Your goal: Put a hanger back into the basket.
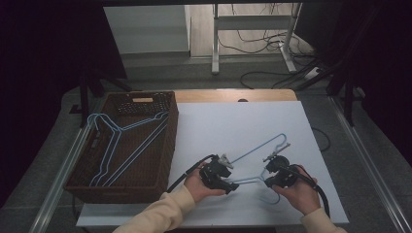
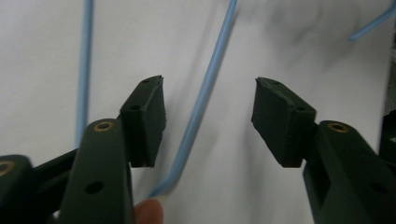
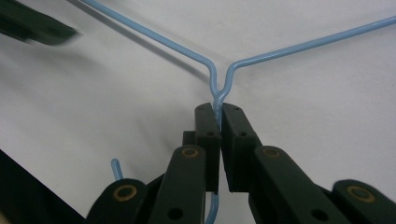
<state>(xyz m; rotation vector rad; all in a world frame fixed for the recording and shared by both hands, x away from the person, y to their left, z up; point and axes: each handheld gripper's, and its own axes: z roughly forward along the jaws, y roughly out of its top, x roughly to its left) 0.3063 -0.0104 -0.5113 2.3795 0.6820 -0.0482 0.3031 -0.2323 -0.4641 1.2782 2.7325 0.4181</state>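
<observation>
While the right claw clamps the hanger, the left claw gapes.

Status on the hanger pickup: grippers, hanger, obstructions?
Right gripper shut on blue hanger neck. Left gripper open, hanger wire between jaws, untouched. Basket beside it holds more hangers; nothing blocking.

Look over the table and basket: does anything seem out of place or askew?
Mildly. In the basket, the blue hangers lie skewed, one end overhanging its left rim. The hanger on the table looks undamaged.
</observation>
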